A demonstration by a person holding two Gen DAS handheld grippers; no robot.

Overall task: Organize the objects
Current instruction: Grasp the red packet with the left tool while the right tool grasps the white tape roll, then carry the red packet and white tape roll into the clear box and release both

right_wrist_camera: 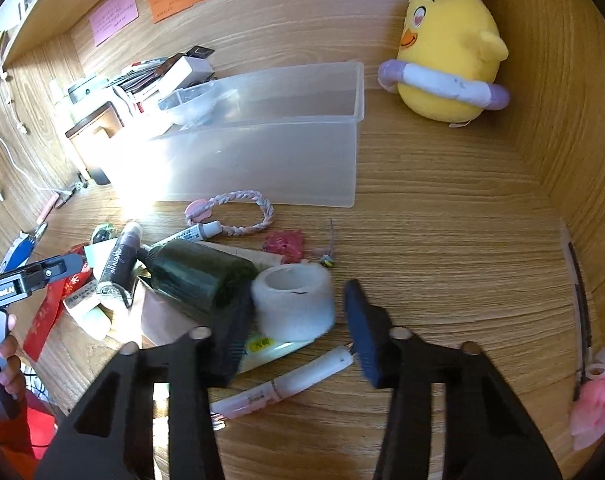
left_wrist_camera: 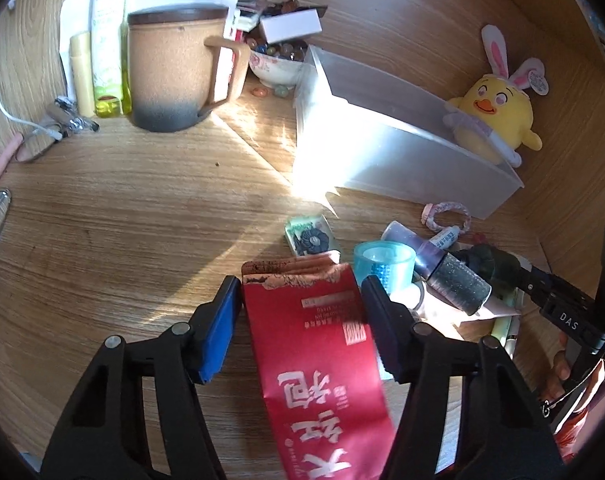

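Observation:
In the left wrist view my left gripper (left_wrist_camera: 300,300) has its blue pads against both sides of a red packet (left_wrist_camera: 318,348) with white characters, held over the wooden desk. A clear plastic bin (left_wrist_camera: 386,152) stands ahead to the right. In the right wrist view my right gripper (right_wrist_camera: 298,320) is open, its jaws standing either side of a white tape roll (right_wrist_camera: 292,304) without touching it. A dark green bottle (right_wrist_camera: 200,274) lies to the roll's left, a white pen (right_wrist_camera: 286,386) below it. The bin (right_wrist_camera: 262,144) is further ahead.
A yellow plush chick (right_wrist_camera: 446,48) sits beside the bin. A tan mug (left_wrist_camera: 170,68), tubes and a bowl of beads (left_wrist_camera: 276,60) stand at the back left. A blue tape roll (left_wrist_camera: 382,266), glitter bottle (left_wrist_camera: 454,280) and pink braided ring (right_wrist_camera: 242,212) lie in the clutter.

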